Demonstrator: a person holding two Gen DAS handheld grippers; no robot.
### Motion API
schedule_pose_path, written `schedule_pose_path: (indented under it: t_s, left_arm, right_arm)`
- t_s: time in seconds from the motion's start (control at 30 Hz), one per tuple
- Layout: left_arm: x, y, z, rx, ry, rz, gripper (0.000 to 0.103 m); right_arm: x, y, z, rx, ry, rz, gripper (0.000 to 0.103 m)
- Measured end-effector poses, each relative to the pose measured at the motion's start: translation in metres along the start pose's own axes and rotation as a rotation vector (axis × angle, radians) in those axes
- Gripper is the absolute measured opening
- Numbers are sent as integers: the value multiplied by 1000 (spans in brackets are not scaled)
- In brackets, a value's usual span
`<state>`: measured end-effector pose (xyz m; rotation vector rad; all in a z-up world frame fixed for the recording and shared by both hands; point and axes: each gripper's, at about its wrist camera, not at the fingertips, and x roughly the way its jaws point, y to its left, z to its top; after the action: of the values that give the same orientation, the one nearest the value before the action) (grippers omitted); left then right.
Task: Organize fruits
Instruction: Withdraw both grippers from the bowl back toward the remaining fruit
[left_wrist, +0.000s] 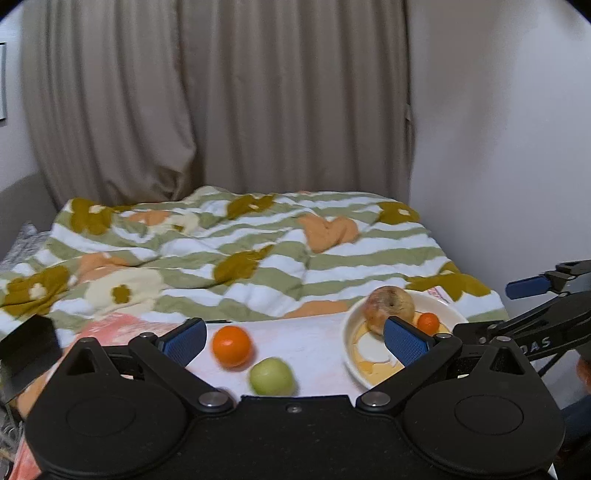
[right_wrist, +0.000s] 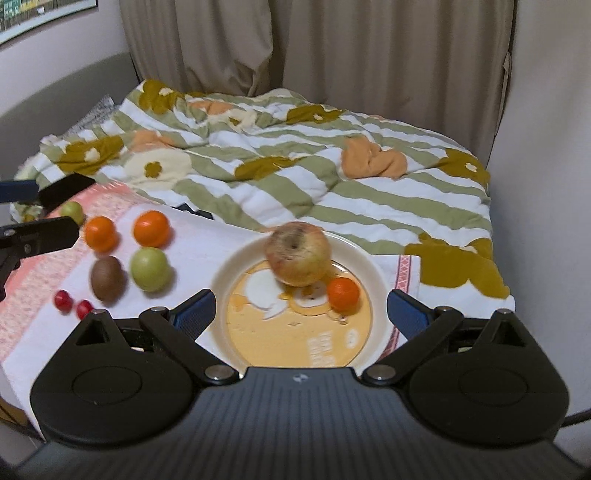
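A plate (right_wrist: 373, 280) is set on a cloth (right_wrist: 199, 236), with an apple (right_wrist: 297, 258) at its rear and a small mandarin (right_wrist: 343, 294) just right of it. Left of the plate, two oranges (right_wrist: 151, 229) are placed behind a round fruit (right_wrist: 149, 269) and a kiwi (right_wrist: 106, 278); two cherries (right_wrist: 62, 300) lie nearest.

The letters "DAS" stand in white on the right gripper's (left_wrist: 532, 295) black arm; the plate's (right_wrist: 364, 258) print is illegible.

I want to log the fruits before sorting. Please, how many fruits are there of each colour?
Orange: 3
Green: 2
Brown: 1
Small red: 2
Reddish-yellow: 1
Total: 9
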<state>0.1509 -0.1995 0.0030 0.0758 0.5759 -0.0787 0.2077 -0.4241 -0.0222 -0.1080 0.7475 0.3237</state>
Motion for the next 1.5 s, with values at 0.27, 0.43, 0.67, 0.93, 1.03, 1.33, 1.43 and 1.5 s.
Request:
schedule_pose_path:
  t_s: [0.27, 0.43, 0.67, 0.93, 1.03, 1.33, 1.43, 1.5]
  left_arm:
    - [-46, 42, -17, -47, -4, 93, 103]
    - [-63, 79, -29, -74, -4, 119, 103]
    - [-58, 133, -42, -50, 35, 73, 103]
    - [-31, 187, -58, 12, 113, -69, 103]
    - [-16, 202, -67, 52, 143, -126, 103]
    - [35, 221, -96, 144, 244, -292, 100]
    - [51, 218, -106, 164, 279, -332, 95]
    - [58, 212, -112, 190, 287, -348, 94]
  right_arm:
    - [-34, 35, -1, 34, -27, 24, 103]
    - [-42, 61, -3, 40, -35, 17, 103]
    - [-37, 111, -4, 77, -32, -30, 103]
    - [-13, 168, -8, 145, -5, -82, 103]
    - [1, 183, -8, 159, 7, -94, 103]
    - [54, 210, -6, 155, 51, -110, 103]
    - [73, 218, -5, 120, 78, -96, 103]
    - [86, 222, -6, 105, 95, -80, 103]
